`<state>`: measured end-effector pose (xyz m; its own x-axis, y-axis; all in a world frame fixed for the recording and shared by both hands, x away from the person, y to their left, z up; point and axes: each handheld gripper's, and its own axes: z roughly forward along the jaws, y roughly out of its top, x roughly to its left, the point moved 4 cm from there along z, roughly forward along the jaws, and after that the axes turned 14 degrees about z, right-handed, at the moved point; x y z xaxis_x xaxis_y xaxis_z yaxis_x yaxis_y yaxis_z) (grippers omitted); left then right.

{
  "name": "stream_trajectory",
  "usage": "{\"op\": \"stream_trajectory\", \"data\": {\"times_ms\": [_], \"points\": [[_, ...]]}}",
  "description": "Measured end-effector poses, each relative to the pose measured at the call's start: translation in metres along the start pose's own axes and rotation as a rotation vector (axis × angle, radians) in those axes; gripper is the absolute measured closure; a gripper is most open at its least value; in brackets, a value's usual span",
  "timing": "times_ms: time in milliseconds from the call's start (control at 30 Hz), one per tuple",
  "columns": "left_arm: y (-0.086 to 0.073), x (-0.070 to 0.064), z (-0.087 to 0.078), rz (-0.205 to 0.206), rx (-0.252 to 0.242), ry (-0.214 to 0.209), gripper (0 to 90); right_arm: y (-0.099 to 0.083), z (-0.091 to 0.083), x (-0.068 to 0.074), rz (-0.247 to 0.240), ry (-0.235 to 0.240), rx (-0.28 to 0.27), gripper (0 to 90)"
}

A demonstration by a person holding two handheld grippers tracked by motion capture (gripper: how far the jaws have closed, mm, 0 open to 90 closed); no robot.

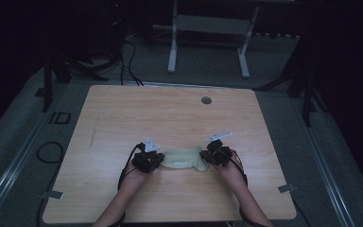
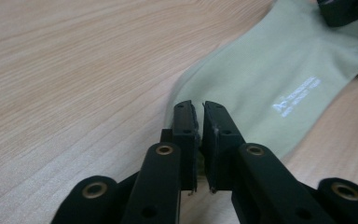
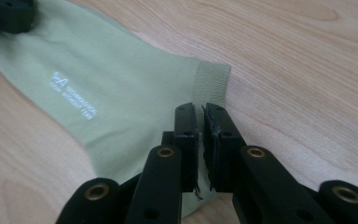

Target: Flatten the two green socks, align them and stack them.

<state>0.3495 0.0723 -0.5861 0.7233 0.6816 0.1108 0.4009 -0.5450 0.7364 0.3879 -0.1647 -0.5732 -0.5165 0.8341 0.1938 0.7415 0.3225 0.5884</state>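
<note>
Left gripper (image 2: 199, 108): jaws pinched on the pale green sock (image 1: 183, 158), left end.
Right gripper (image 3: 199, 110): jaws pinched on its cuffed right end.
Hands: low, near table (image 1: 123, 113) edge.

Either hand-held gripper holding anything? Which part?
Both hold the pale green sock. The left hand-held gripper is shut on the plain end, the right hand-held gripper on the ribbed cuff end.

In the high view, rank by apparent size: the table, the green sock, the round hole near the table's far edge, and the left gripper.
1. Table
2. Sock and left gripper: look alike in size, so unranked
3. Hole, smallest
</note>
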Motion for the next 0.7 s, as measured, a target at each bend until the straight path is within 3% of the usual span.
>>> {"op": "stream_trajectory", "data": {"times_ms": [67, 167, 300, 433, 500, 533, 600, 700], "points": [[0.003, -0.002, -0.005, 0.0, -0.009, -0.009, 78.5, 0.0, -0.005, 0.002, -0.002, 0.012, -0.009, 79.8], [0.009, -0.008, -0.014, 0.008, -0.043, -0.063, 69.4, 0.002, -0.013, 0.004, 0.001, 0.025, -0.028, 73.9], [0.013, -0.014, -0.021, -0.002, -0.06, -0.112, 47.5, 0.003, -0.023, 0.007, -0.005, 0.057, -0.054, 53.2], [0.013, -0.016, -0.031, -0.014, -0.089, -0.098, 35.3, -0.001, -0.029, 0.012, -0.014, 0.074, -0.049, 33.7], [0.013, -0.016, -0.036, -0.033, -0.106, -0.104, 24.5, -0.004, -0.03, 0.013, -0.017, 0.063, -0.041, 22.9], [0.013, -0.016, -0.038, -0.034, -0.116, -0.1, 24.0, -0.007, -0.03, 0.014, -0.03, 0.096, -0.031, 17.7], [0.012, -0.017, -0.04, -0.023, -0.097, -0.09, 14.7, -0.009, -0.031, 0.014, -0.029, 0.107, -0.056, 16.0], [0.007, -0.017, -0.04, -0.023, -0.084, -0.099, 14.0, -0.011, -0.033, 0.014, -0.021, 0.123, -0.082, 13.3]]}}
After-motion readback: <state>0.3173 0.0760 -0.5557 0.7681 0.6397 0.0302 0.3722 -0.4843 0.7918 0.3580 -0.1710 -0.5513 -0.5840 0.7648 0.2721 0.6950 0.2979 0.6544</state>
